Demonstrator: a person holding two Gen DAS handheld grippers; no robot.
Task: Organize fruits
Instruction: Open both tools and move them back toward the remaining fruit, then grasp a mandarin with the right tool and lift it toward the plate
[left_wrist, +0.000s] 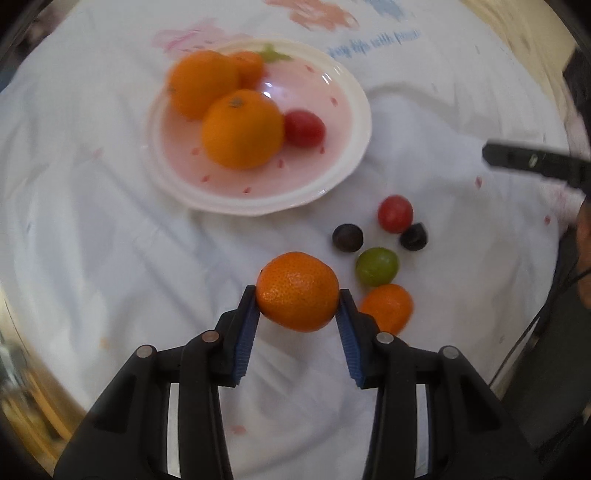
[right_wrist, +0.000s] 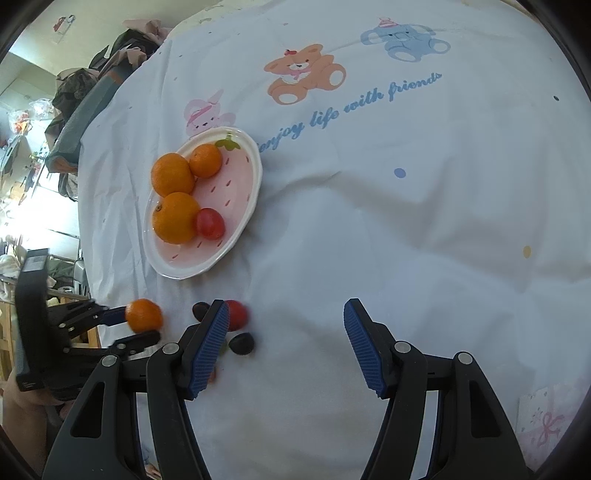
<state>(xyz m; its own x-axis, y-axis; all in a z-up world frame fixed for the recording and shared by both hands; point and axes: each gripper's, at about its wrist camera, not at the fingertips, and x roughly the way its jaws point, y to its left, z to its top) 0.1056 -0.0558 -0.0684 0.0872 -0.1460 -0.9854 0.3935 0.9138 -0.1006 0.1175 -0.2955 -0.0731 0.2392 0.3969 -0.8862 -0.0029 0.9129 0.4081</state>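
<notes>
Left wrist view: left gripper (left_wrist: 297, 295) pinching mandarin (left_wrist: 297, 291), lifted; next, carry to plate (left_wrist: 354, 110). Right gripper (right_wrist: 284, 314) spread, idle.

— What sort of place is this?

— A home, most likely a lived-in room. The surface is covered by a white cloth (right_wrist: 369, 221) printed with a cartoon bear (right_wrist: 304, 74) and an elephant (right_wrist: 404, 40).

— Anything else?

— A strawberry-patterned plate (right_wrist: 243, 206), and at the left edge a heap of clothes (right_wrist: 107, 62) beside cluttered shelves (right_wrist: 22, 147), though that corner is too distorted to be sure.
</notes>
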